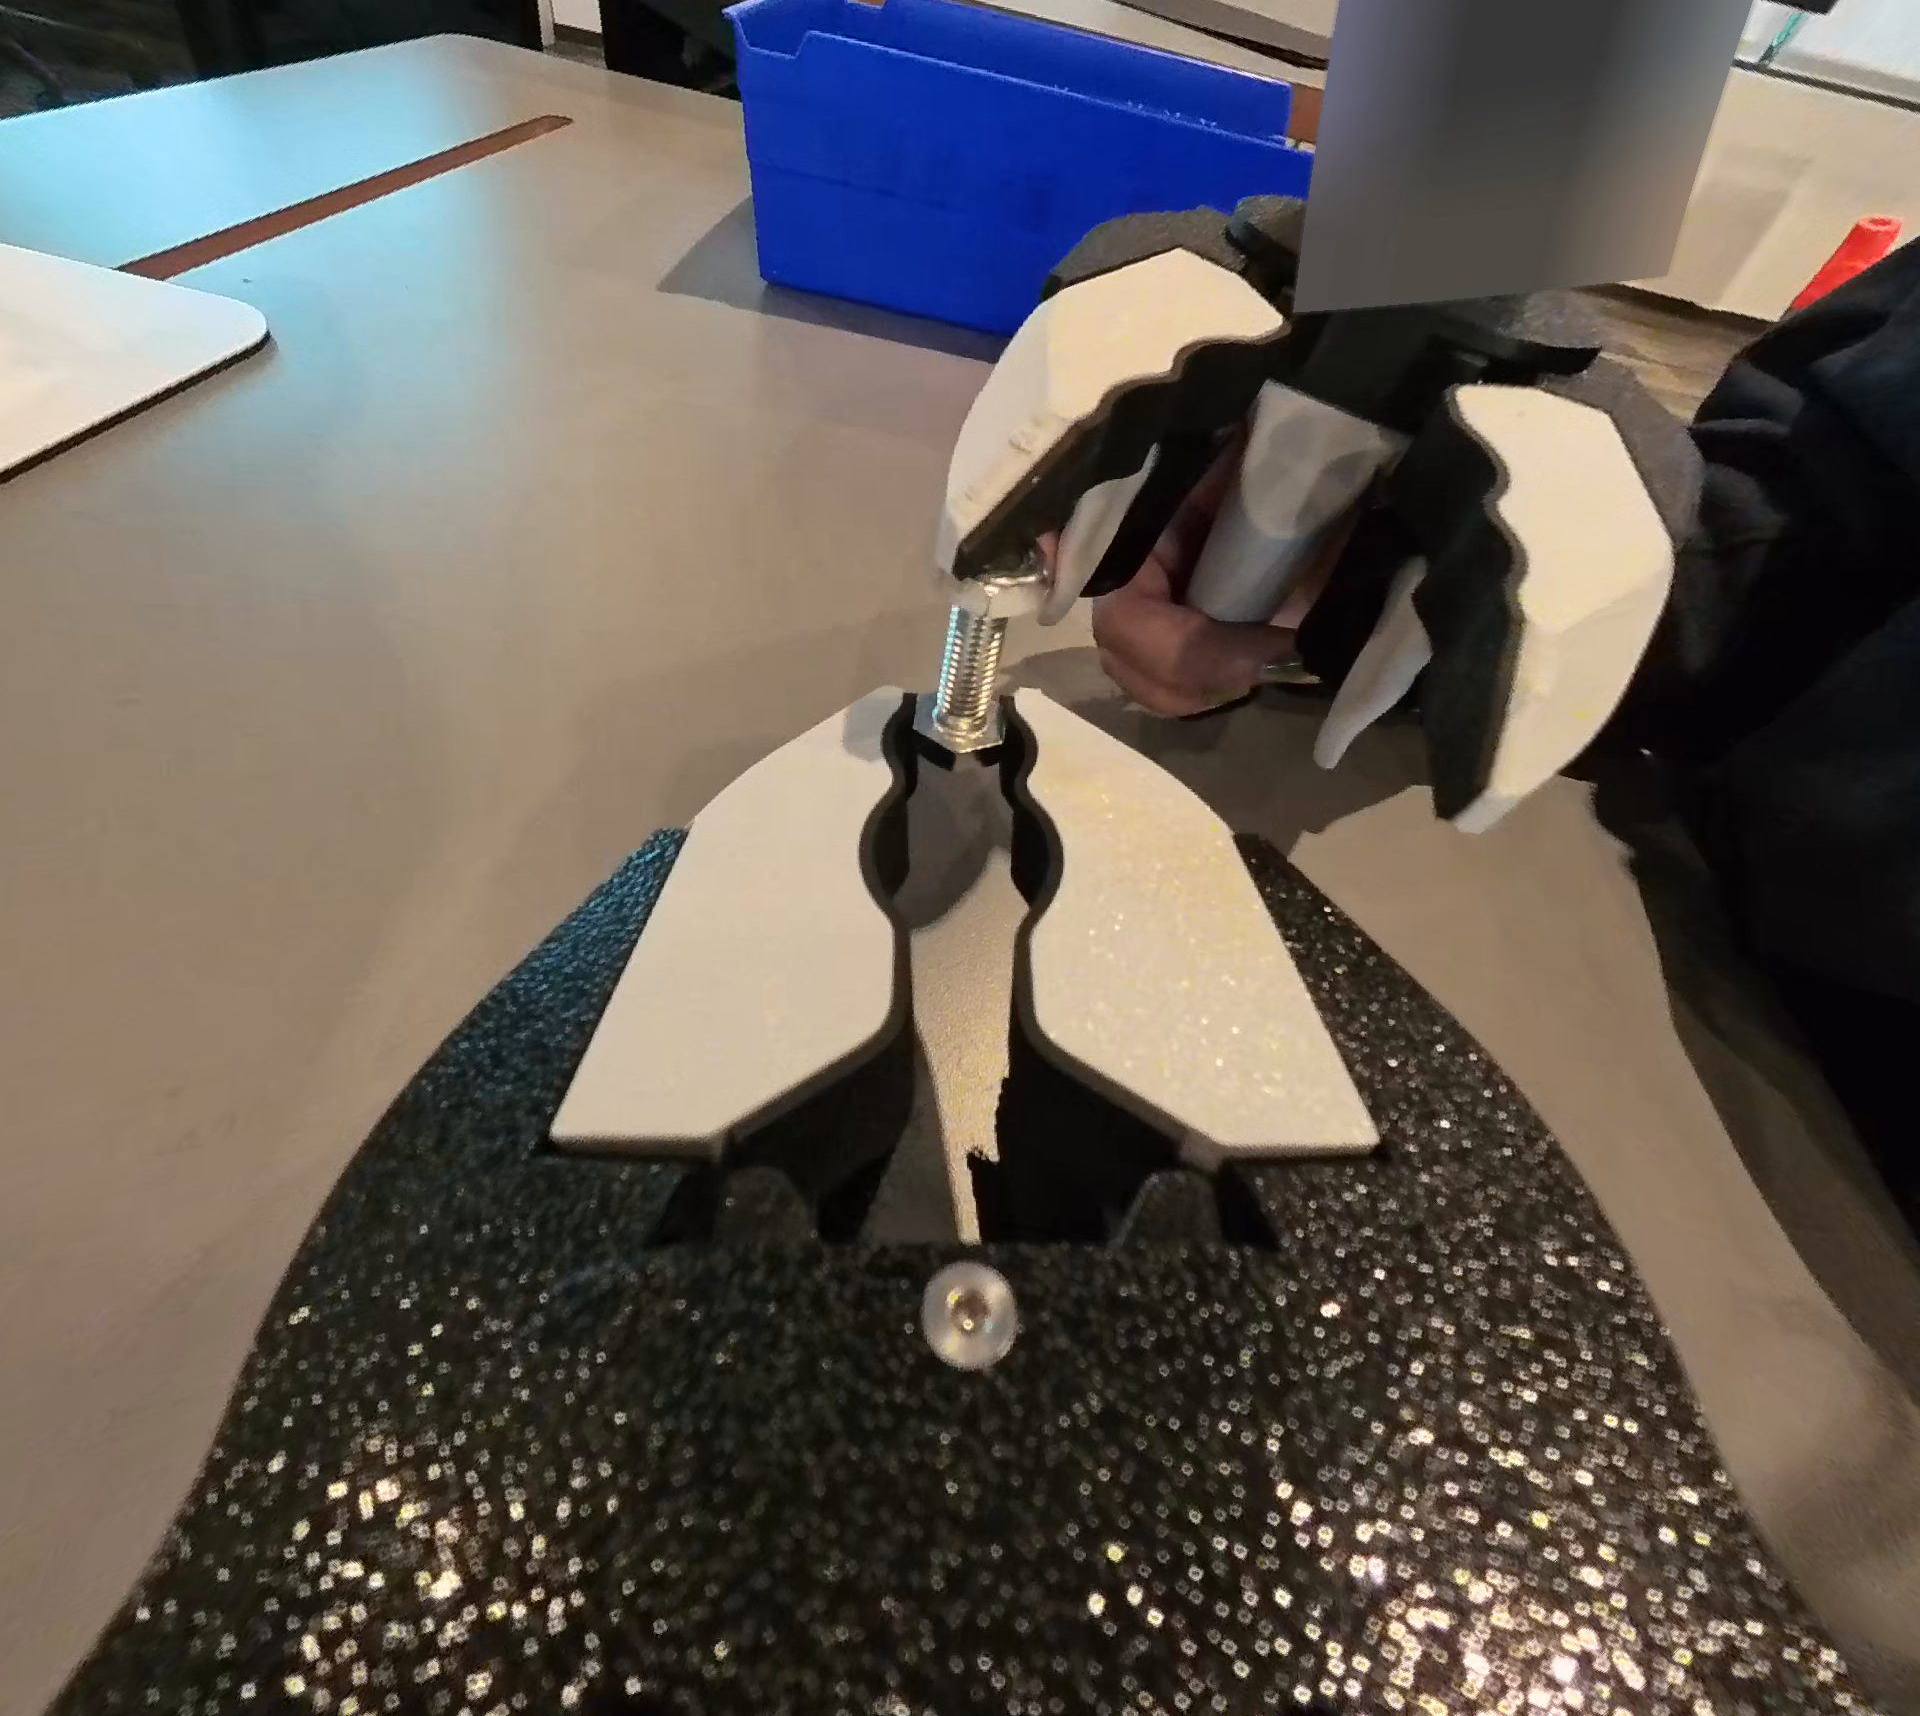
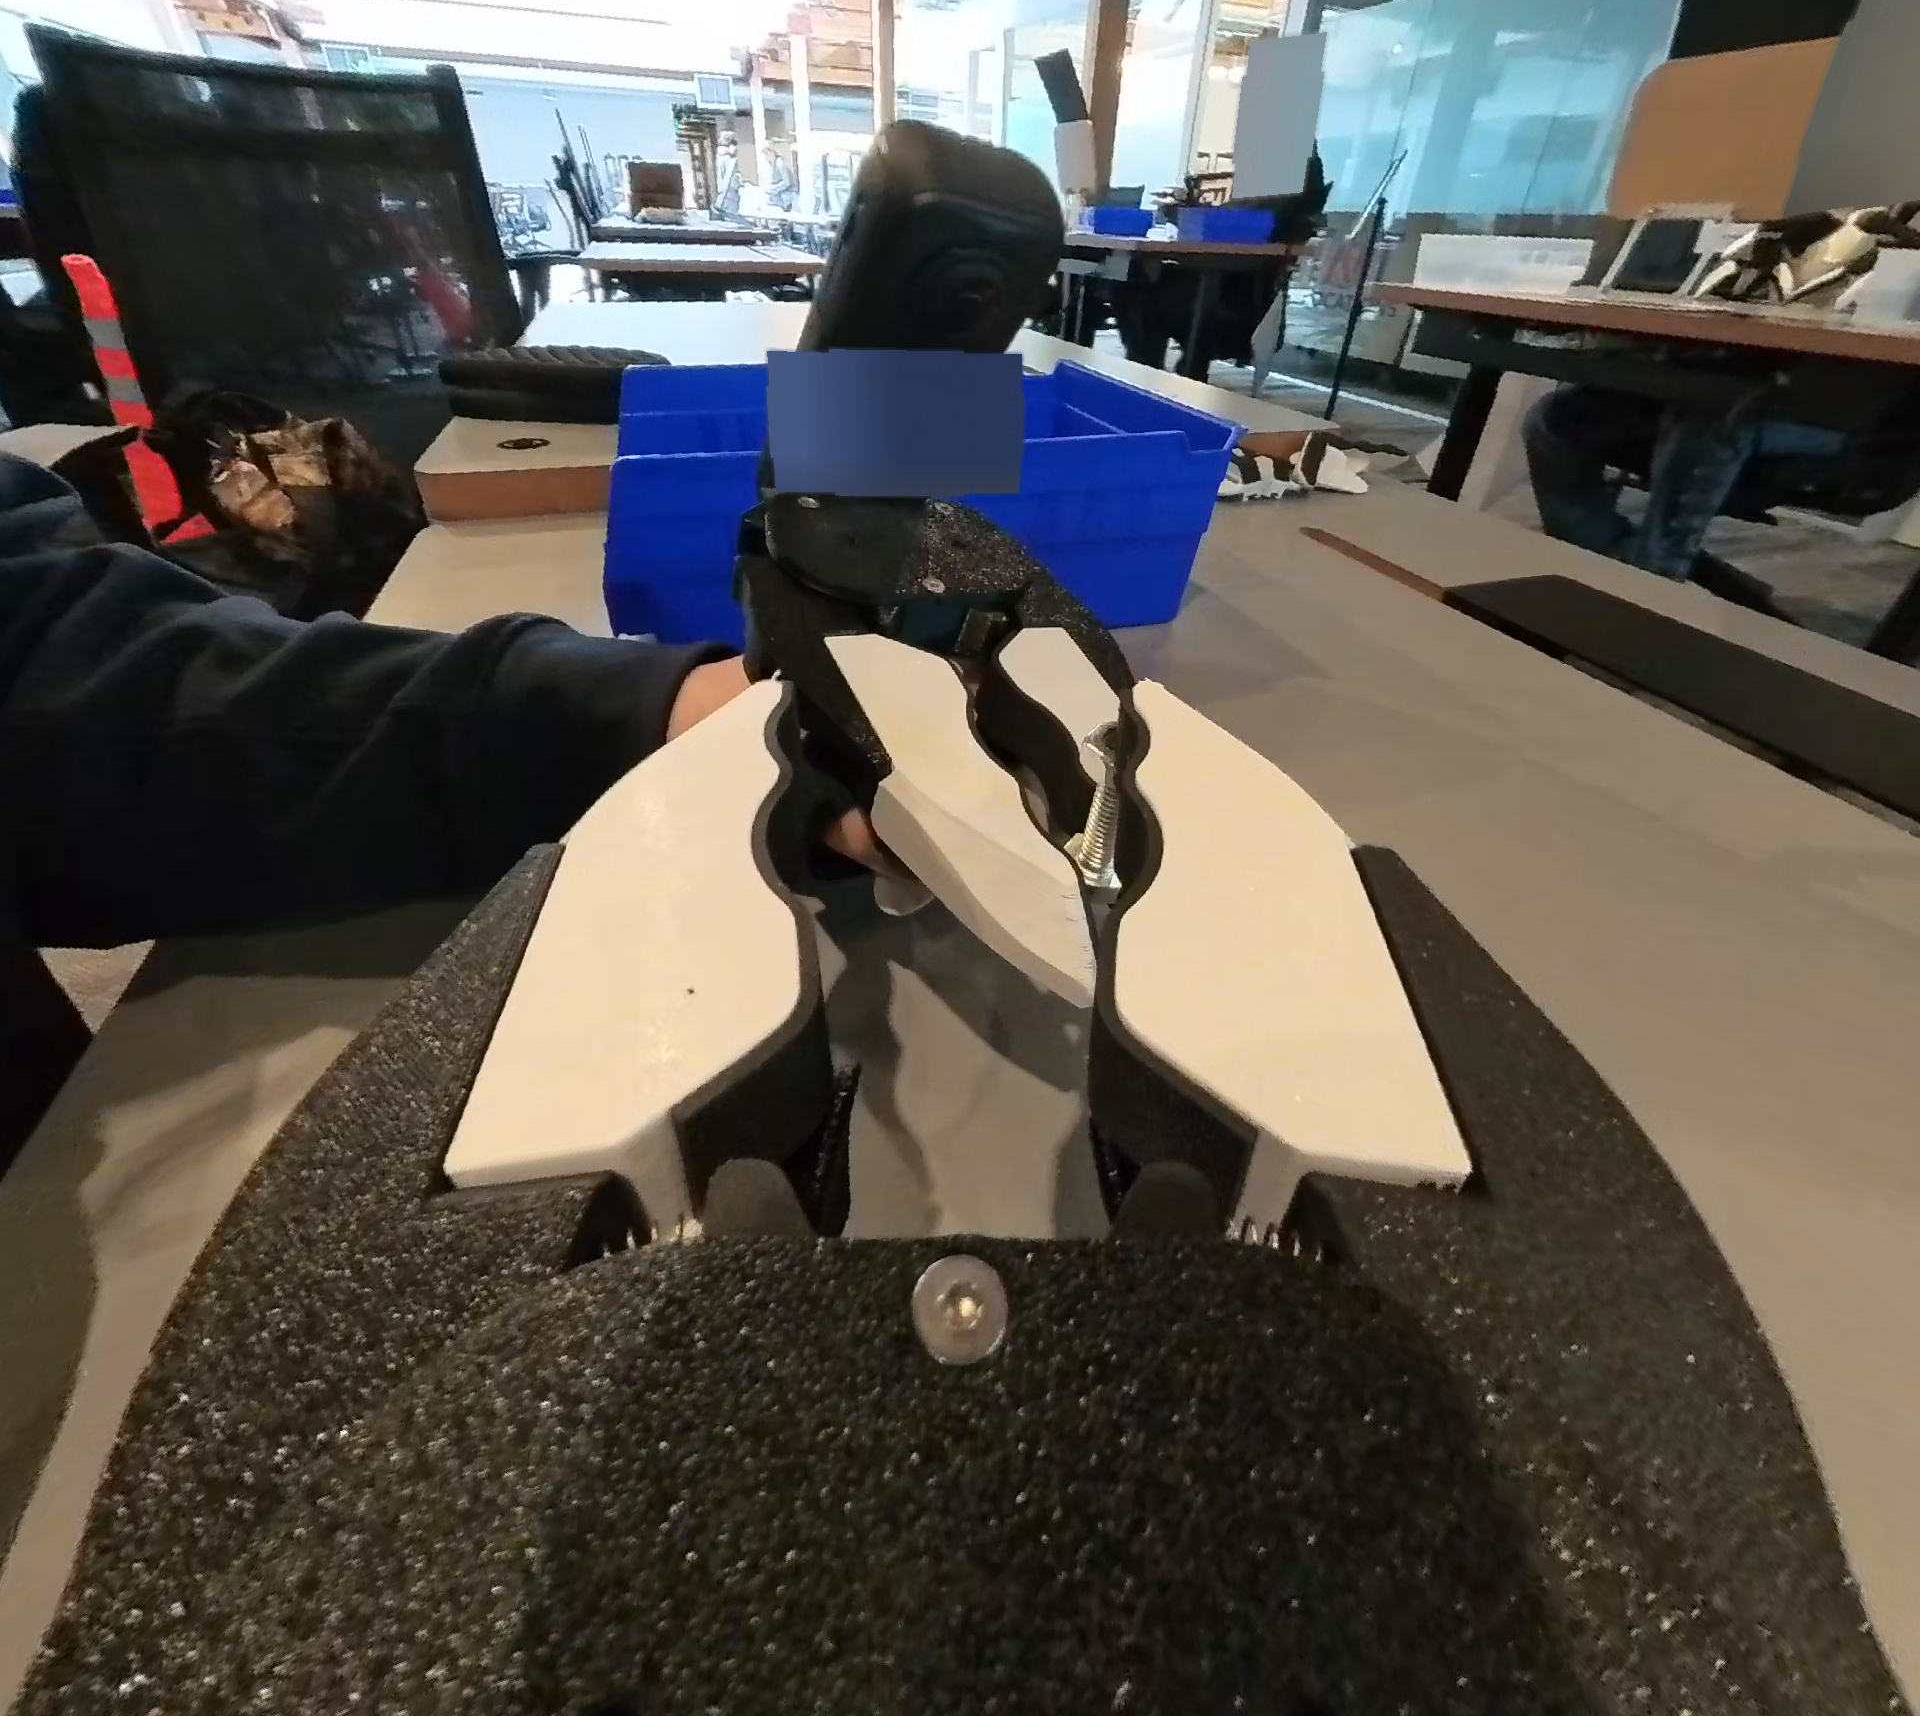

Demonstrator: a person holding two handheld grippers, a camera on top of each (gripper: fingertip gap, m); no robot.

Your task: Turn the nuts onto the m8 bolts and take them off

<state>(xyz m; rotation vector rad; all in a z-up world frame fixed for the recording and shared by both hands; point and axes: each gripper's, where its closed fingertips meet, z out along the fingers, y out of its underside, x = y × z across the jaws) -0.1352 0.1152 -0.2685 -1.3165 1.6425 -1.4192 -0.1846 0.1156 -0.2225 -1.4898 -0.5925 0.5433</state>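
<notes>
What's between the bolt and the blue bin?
Only bare grey table lies between the bolt and the blue bin, seen in the left wrist view.

grey table (image 1: 468,523), blue bin (image 1: 966,139) on it

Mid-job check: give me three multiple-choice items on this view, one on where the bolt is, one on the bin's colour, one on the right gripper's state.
1. Where is the bolt?
A) lying flat on the table
B) upright, pinched in the left gripper
C) on the floor

2. What colour is the bin?
A) red
B) green
C) blue

3. The right gripper is:
A) wide open
B) shut on the bolt
C) shut on nothing

Answers: B, the left gripper clamps the bolt's lower end; C, the bin beyond is blue; A, its fingers are spread, with one tip at the bolt's top.
</notes>
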